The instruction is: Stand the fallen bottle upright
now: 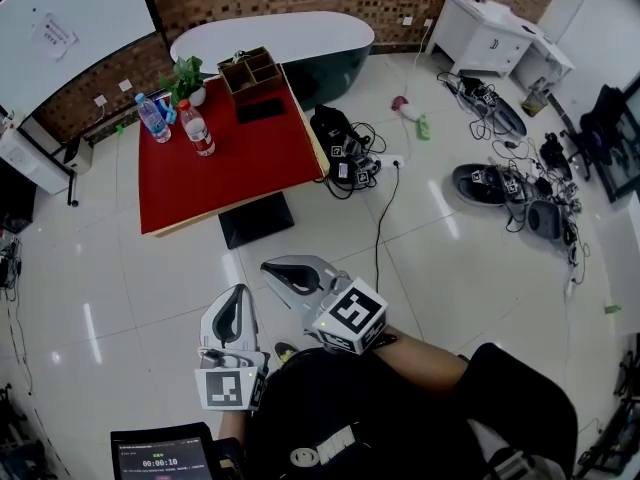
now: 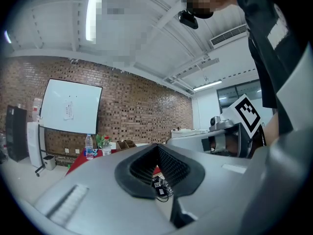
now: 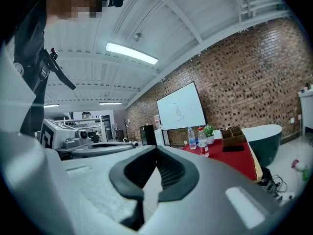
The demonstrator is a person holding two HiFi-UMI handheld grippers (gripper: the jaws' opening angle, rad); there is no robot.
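Two plastic bottles stand upright at the far left of the red table (image 1: pixel 235 173): a blue-labelled bottle (image 1: pixel 153 118) and a red-capped bottle (image 1: pixel 197 128). I see no bottle lying down. Both grippers hang over the tiled floor, well short of the table. The left gripper (image 1: pixel 238 290) is shut and empty; the right gripper (image 1: pixel 268 268) beside it is shut and empty too. In the left gripper view the left gripper (image 2: pixel 157 146) points past the blue-labelled bottle (image 2: pixel 89 146) and red-capped bottle (image 2: pixel 106 145). Beyond the right gripper (image 3: pixel 156 148) the red-capped bottle (image 3: pixel 202 142) shows far off.
On the table stand a potted plant (image 1: pixel 185 78), a wooden organiser (image 1: pixel 252 71) and a flat black item (image 1: pixel 260 110). A white tub (image 1: pixel 270 38) sits behind it. Cables and spare grippers (image 1: pixel 345 153) litter the floor to the right. A tablet (image 1: pixel 165 456) is at the bottom edge.
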